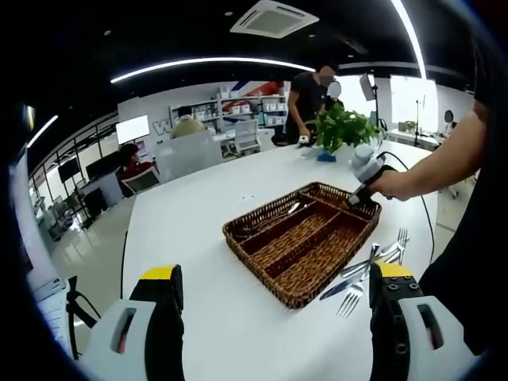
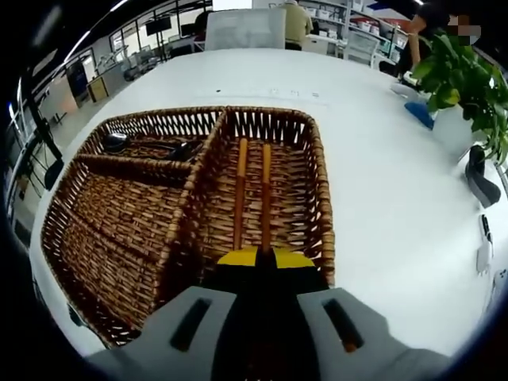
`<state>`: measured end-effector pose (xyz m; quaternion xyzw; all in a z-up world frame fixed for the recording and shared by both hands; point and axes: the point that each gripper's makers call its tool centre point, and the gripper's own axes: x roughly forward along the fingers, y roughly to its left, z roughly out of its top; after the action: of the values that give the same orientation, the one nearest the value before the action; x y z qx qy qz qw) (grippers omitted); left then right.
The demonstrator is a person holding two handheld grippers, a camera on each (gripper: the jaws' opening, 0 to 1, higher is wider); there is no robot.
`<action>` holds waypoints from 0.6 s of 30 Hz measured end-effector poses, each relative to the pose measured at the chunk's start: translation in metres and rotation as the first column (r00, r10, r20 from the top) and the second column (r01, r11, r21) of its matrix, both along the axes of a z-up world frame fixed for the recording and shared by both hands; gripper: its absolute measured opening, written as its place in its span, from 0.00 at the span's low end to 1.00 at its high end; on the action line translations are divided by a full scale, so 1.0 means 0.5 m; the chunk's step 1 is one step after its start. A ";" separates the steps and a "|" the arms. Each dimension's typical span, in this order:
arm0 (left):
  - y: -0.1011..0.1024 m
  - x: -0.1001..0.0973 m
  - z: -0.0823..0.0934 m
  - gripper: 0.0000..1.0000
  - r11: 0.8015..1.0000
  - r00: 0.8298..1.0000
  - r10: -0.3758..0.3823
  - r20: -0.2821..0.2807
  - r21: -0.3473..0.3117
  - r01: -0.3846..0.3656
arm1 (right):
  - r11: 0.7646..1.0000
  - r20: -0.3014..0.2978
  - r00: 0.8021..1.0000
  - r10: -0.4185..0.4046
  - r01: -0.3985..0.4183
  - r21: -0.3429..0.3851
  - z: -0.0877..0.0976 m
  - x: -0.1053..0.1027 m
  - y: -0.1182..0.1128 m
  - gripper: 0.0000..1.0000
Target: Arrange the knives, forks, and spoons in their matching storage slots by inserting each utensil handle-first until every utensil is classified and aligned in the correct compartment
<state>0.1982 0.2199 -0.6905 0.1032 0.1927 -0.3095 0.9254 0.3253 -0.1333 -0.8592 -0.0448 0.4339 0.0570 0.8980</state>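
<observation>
Office behind, white desk (image 1: 198, 214) carries the brown wicker tray (image 1: 302, 238). My right claw (image 2: 255, 255), pressed together, noses into its compartment; left claw (image 1: 274, 278) spread, loose steel cutlery (image 1: 369, 266) beside tray.

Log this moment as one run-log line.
left gripper: open, above table | right gripper: shut, over wicker tray | spoons: in tray | loose cutlery: beside tray

Almost no writing can be read. Far ahead of the left tool, in the left gripper view, the back wall (image 1: 159, 111) carries one large pale letter, seemingly a "W", with the rest hidden. Nothing else is legible.
</observation>
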 end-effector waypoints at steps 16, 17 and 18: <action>-0.021 -0.008 0.011 1.00 1.000 1.000 -0.021 0.015 0.009 0.021 | 0.976 0.107 0.971 0.214 -0.209 -0.059 0.073 0.006 0.024 0.17; -0.022 -0.009 0.012 1.00 1.000 1.000 -0.023 0.017 0.010 0.023 | 0.973 0.128 0.965 0.227 -0.220 -0.070 0.085 0.008 0.023 0.20; -0.023 -0.009 0.012 1.00 1.000 1.000 -0.024 0.017 0.010 0.024 | 0.970 0.144 0.960 0.239 -0.230 -0.076 0.093 0.010 0.022 0.24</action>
<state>0.1936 0.2085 -0.6846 0.1124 0.1851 -0.3187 0.9228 0.3303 -0.1222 -0.8125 -0.1261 0.3571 0.1468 0.9138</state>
